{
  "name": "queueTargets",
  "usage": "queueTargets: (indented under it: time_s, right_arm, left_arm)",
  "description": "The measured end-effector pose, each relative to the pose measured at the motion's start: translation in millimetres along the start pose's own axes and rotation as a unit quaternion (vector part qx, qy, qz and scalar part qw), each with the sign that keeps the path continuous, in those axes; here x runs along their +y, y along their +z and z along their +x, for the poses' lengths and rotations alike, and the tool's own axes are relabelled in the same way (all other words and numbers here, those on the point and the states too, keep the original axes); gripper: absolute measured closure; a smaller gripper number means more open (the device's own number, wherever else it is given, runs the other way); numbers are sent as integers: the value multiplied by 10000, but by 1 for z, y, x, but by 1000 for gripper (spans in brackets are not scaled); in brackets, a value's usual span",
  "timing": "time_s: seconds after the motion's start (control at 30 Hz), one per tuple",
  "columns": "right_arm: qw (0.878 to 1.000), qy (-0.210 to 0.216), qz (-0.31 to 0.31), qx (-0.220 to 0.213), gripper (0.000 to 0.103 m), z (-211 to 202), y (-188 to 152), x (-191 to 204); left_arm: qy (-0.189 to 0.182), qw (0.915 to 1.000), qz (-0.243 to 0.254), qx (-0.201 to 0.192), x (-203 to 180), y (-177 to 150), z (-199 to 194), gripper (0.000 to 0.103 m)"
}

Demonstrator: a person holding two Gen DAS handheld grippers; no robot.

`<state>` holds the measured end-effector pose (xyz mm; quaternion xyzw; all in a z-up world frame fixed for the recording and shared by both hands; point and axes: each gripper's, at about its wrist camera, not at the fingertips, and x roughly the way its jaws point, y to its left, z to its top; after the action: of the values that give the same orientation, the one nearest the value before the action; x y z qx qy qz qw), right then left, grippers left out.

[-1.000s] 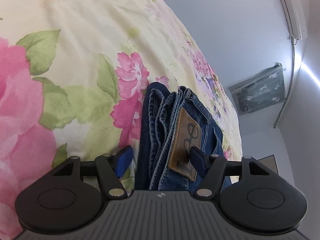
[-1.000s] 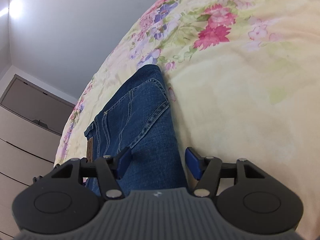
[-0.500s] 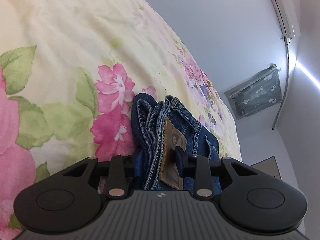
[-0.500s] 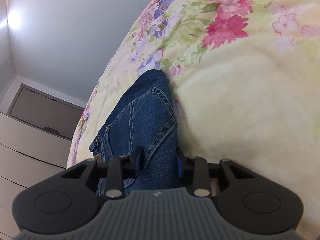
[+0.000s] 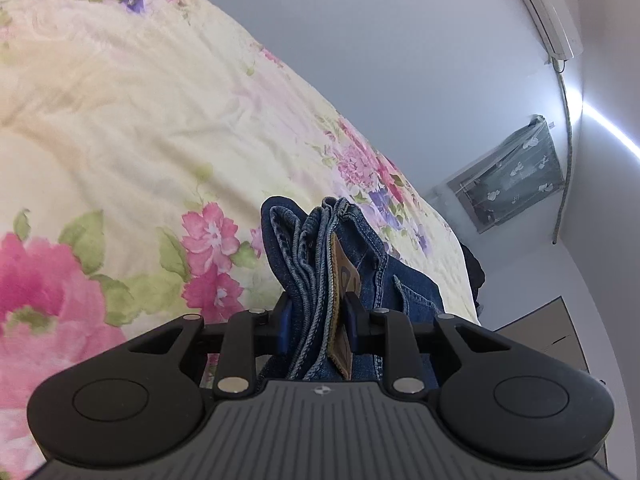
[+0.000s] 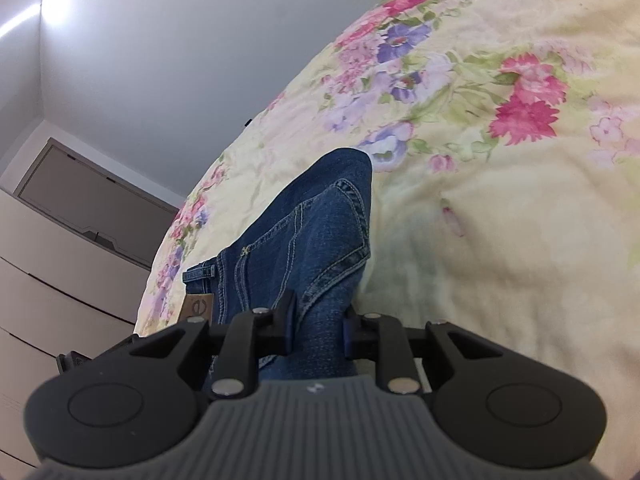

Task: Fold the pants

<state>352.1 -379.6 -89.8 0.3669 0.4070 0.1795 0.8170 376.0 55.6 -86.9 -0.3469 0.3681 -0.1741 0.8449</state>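
We hold the left gripper (image 5: pixel 316 326) with its jaws drawn close and clamped on the waistband end of the jeans (image 5: pixel 320 264); several stacked denim layers stand on edge between the blue pads (image 5: pixel 282 322), and the tan leather patch (image 5: pixel 343 312) presses against the right-hand pad; the bundled fabric rises forward out of the jaws, with the rest of the garment trailing away to the right over the bed (image 5: pixel 120 132).

We hold the right gripper (image 6: pixel 316 330) with its jaws likewise narrowed and clamped on a gathered fold of the jeans (image 6: pixel 304 236); the denim fills the gap between the pads, and the back pocket panel extends forward from the jaws; the leather patch (image 6: pixel 198 307) shows at the left, just beside the left finger.

Both grippers sit low and point along the surface of the bed (image 6: pixel 500 240), which carries a pale yellow floral cover; the jeans lie on that cover, gripped at two places.

In the left wrist view, a wall air conditioner (image 5: pixel 540 4) sits at upper right; in the right wrist view, a drawer unit (image 6: pixel 60 248) stands at left.
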Motion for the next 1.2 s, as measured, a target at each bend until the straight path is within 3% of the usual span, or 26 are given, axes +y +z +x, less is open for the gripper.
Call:
queueTargets:
  time_s: [0.27,0.57,0.7,1.0,1.1,1.2]
  right_arm:
    - [9984,538,40,139,86,25,-47,77]
    - [9937,993,14,525,86,114,-93,139]
    - [9933,949,-129,649,86,152,-100,150]
    - [9939,514,-231,944,86,218,-105,116]
    - [9933,434,-336,1013,86,227,-111,103]
    - [9932,351,-452,1017,86,231,-115,97]
  left_arm:
    - [443,9985,269,-184,20,39,-99,74]
    - [876,9947,147,-516,88,67,-161,74]
    - [869,9948,-47,-536,126,73,-157,74]
    - [886,9950,-353,-298,195,58,-110,74]
    - [704,9956,-531,-307,214,54,-109,71]
    - [685,9966,-359,-278,220,50,-107,67]
